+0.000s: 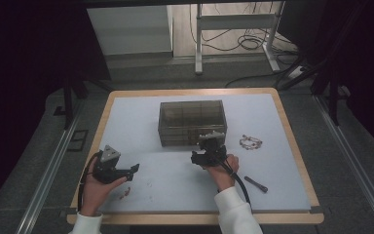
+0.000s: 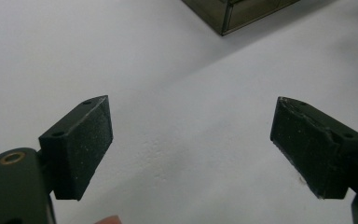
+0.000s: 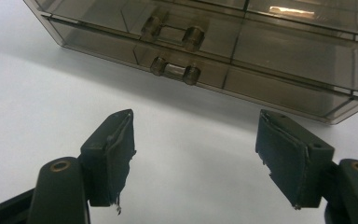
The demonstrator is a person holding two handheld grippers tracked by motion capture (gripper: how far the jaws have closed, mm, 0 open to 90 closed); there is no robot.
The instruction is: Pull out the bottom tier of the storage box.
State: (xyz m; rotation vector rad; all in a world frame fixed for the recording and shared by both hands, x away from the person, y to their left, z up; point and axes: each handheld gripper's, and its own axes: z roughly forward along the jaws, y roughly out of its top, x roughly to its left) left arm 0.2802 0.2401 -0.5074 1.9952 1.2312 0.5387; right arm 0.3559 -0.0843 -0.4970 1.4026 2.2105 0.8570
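A smoky see-through drawer box [image 1: 191, 122] stands mid-table; its drawers with small bar handles [image 3: 175, 71] face me. My right gripper [image 1: 208, 146] is open just in front of the box's lower drawers, its jaws wide apart over bare mat in the right gripper view [image 3: 196, 154]. My left gripper [image 1: 132, 171] rests low at the front left, open, with nothing between its fingers; in the left gripper view [image 2: 191, 144] a corner of the box [image 2: 242, 14] shows far ahead. A beaded bracelet [image 1: 250, 142] lies right of the box. A dark pen-like stick [image 1: 256, 184] lies at the front right.
The white mat [image 1: 141, 117] covers a wooden table [image 1: 292, 141]. A few small reddish bits [image 1: 123, 195] lie near the front left. Beyond the table stand a white desk frame [image 1: 233, 29] and floor cables [image 1: 253, 44].
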